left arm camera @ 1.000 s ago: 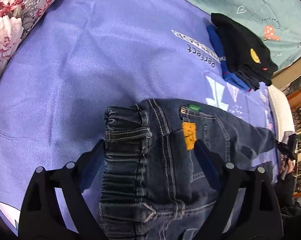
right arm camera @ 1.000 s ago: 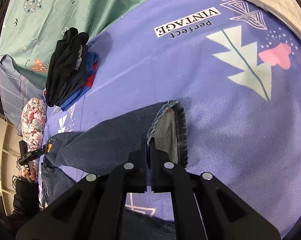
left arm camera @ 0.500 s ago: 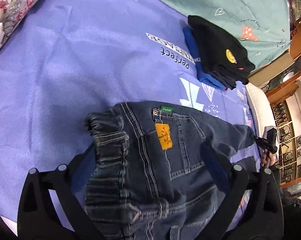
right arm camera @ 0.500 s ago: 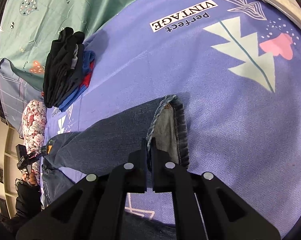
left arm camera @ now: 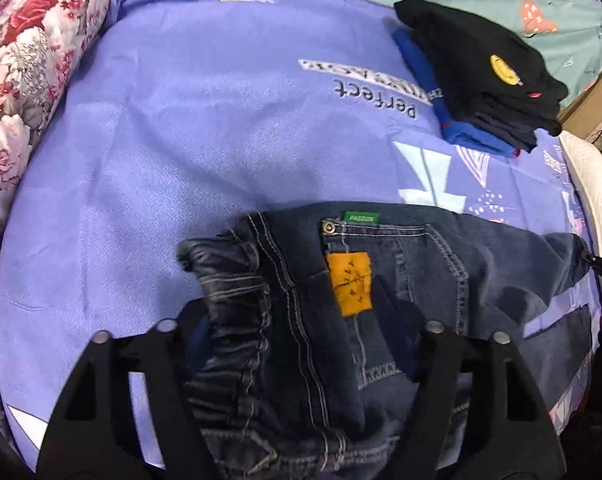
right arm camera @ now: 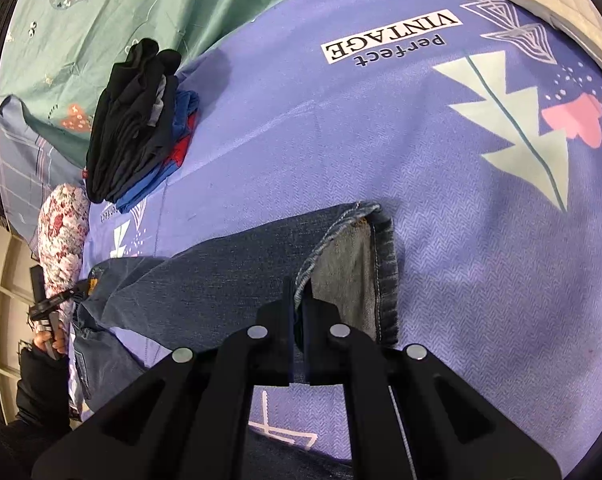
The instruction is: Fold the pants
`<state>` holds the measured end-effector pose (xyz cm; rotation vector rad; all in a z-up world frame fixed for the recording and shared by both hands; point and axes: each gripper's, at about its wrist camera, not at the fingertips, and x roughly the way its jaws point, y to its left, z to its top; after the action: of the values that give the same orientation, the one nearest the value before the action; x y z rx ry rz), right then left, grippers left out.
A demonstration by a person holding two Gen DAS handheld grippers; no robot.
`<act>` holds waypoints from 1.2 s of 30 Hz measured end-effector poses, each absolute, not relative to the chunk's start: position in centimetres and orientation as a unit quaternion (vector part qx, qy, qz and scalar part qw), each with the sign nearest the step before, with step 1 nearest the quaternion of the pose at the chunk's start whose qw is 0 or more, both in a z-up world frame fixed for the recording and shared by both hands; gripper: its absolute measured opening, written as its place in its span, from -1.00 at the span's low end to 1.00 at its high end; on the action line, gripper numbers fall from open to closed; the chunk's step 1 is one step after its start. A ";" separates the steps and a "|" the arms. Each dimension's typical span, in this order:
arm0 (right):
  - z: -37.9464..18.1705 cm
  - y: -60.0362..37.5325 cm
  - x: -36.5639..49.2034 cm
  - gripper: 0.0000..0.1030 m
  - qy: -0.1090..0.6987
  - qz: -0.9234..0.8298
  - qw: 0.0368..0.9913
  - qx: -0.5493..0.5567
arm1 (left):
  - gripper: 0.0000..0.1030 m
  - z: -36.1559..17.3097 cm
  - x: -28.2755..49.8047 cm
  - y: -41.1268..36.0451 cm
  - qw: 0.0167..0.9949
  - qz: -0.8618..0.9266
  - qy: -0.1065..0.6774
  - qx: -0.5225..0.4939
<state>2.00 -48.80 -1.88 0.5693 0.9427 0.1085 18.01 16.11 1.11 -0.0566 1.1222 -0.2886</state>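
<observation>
Lying across the purple bedspread, jeans sit near its front edge: floral pillow far left, folded clothes stack beyond, bare spread between. Left tongs gape around the waistband, fingers spread; right tongs pinch the leg hem.

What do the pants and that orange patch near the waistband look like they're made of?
Jeans: dark blue denim, matte, judging by the pale contrast topstitching, metal rivet and lighter grey inside at the turned-up hem. Orange patch: a flat mustard-coloured label with stitched marks; it could be faux leather or stiff card-like fabric, the view does not settle which.
</observation>
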 end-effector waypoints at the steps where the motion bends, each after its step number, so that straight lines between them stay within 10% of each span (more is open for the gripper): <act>1: -1.9 -48.8 2.2 -0.88 0.451 0.051 0.851 0.265 | 0.14 1.3 17.9 16.2 0.837 -0.136 0.530 -0.022; 3: -1.9 -49.0 2.5 -0.68 0.453 0.042 0.852 0.260 | 0.23 0.7 18.3 16.2 0.832 -0.129 0.540 -0.002; 4: -1.9 -49.1 2.8 -0.48 0.452 0.037 0.853 0.258 | 0.60 0.1 18.6 15.9 0.830 -0.123 0.544 0.010; 6: -2.1 -49.0 3.5 -0.48 0.458 0.038 0.851 0.255 | 0.96 -1.3 19.4 15.2 0.824 -0.117 0.554 0.023; 10: -3.1 -47.7 4.6 -0.78 0.484 0.038 0.845 0.226 | 0.96 -2.1 20.6 14.8 0.837 -0.073 0.543 0.008; 11: -3.4 -47.4 4.6 -0.92 0.492 0.038 0.842 0.220 | 0.88 -1.7 20.6 15.1 0.840 -0.070 0.538 -0.007; 16: -1.9 -48.2 2.8 -0.94 0.453 0.040 0.858 0.237 | -0.76 1.8 18.6 18.7 0.869 -0.048 0.485 -0.087; 27: 3.5 -49.7 0.9 -0.95 0.365 0.018 0.902 0.230 | -0.88 4.1 16.4 18.4 0.892 -0.094 0.429 -0.104; 29: 2.0 -49.5 2.2 -0.95 0.407 -0.022 0.890 0.202 | -0.44 2.2 17.8 17.8 0.881 -0.075 0.463 -0.064; 31: 0.1 -48.8 3.5 -0.95 0.447 -0.061 0.875 0.173 | 0.59 0.2 18.9 17.5 0.866 -0.068 0.494 -0.047; 36: -3.8 -45.8 6.0 -0.97 0.502 -0.132 0.854 0.038 | 0.96 -2.2 21.4 17.0 0.839 -0.056 0.541 -0.021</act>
<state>6.05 -45.80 -3.82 0.0796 1.0564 -0.2787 21.40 17.03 -2.21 -0.0452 1.1433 -0.1187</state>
